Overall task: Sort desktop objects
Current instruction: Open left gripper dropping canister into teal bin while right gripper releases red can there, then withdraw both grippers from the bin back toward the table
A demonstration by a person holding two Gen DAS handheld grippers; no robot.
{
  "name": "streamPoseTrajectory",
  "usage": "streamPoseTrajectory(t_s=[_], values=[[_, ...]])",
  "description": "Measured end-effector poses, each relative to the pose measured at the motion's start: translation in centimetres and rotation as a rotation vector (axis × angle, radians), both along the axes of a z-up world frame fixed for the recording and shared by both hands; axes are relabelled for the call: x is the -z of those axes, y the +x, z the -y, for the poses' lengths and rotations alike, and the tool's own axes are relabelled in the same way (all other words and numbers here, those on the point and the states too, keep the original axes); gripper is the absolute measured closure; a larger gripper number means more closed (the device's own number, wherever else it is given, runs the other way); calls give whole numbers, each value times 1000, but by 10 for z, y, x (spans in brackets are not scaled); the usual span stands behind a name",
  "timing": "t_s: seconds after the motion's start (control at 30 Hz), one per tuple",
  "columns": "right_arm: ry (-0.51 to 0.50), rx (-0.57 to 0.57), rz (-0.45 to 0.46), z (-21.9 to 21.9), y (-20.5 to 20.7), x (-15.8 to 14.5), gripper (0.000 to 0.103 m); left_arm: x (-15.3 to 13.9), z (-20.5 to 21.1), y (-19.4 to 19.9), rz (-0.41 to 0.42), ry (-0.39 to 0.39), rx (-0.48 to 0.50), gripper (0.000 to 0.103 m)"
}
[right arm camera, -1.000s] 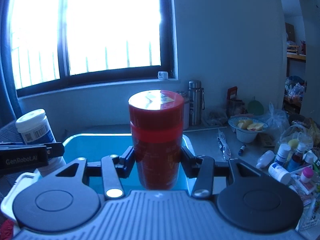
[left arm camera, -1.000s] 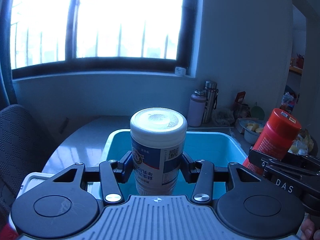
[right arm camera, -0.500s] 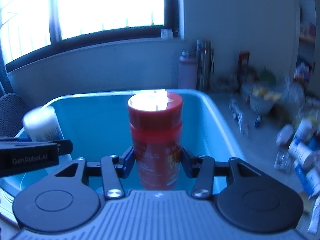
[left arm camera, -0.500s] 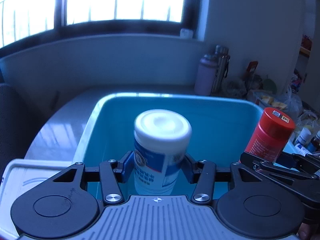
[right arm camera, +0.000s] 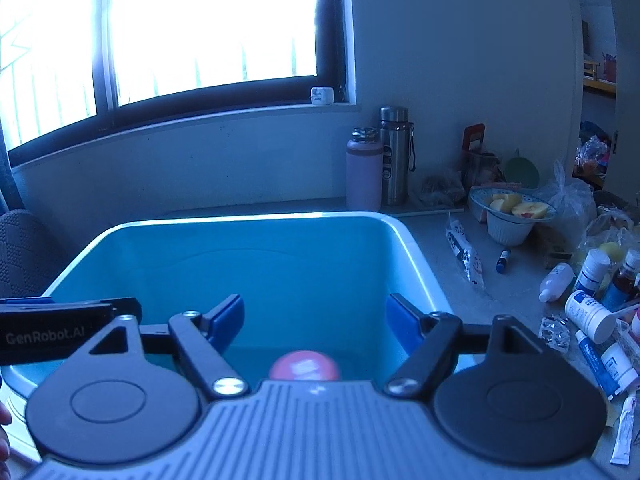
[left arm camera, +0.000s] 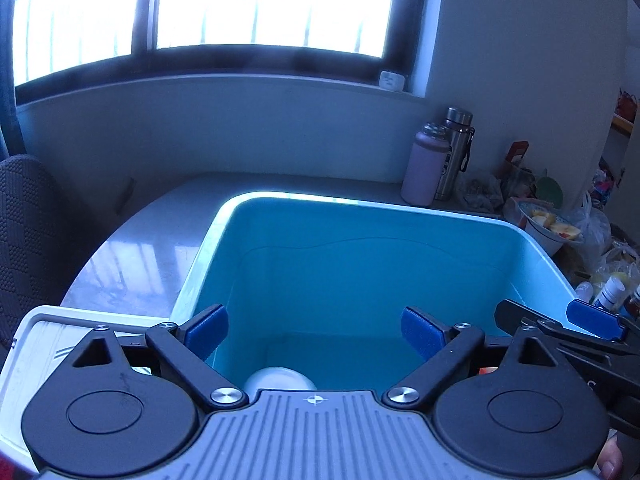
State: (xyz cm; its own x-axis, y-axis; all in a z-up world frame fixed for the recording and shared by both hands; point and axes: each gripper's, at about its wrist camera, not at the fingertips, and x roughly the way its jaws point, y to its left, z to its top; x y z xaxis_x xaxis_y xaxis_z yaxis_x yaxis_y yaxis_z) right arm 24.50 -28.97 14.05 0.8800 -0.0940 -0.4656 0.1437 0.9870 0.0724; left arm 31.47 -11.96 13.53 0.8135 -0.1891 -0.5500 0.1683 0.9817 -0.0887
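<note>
only the round white lid of the white-capped canister (left arm camera: 279,379) shows in the left wrist view, low inside the light blue plastic storage bin (left arm camera: 400,210); the body of the left gripper (left arm camera: 314,332) cuts off the rest, so whether it stands or lies cannot be told. the red-lidded canister (right arm camera: 304,365) is the same in the right wrist view: one pinkish-red top low inside the bin, its body hidden behind the right gripper (right arm camera: 316,320). whether the two canisters touch each other cannot be made out, since neither view shows both.

both grippers hover over the bin with jaws spread wide and nothing between the blue pads. the right gripper's black arm pokes into the left view's right edge, and the left one's crosses the right view's left edge.

counted: one bin, two canisters in it. a white plastic lid or tray (left arm camera: 44,344) lies just left of the bin, partly cut off. behind the bin stand two flasks, a pale pink insulated bottle (right arm camera: 363,170) and a steel thermos (right arm camera: 394,156), touching or nearly so. one white bowl of cut fruit (right arm camera: 510,216) sits to the right. further right, a heap of small white medicine bottles and tubes (right arm camera: 588,316) is too jumbled to count.
</note>
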Motion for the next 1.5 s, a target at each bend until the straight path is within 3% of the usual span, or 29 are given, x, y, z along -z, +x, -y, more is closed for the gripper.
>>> streamPoseTrajectory(t_s=[0.3,0.73,1.07,1.5], values=[[5,-10,93,12,-44,-15,25,-21,7,-46,76,39,-9,8],[-31,-50,110,11,-137,-8,25,-17,4,-152,111,50,-12,8],[-37,-60,70,-8,-194,34,25,26,-31,-223,90,40,-34,8],[-44,-51,22,-21,-244,81,25,87,-55,-274,65,55,-23,8]])
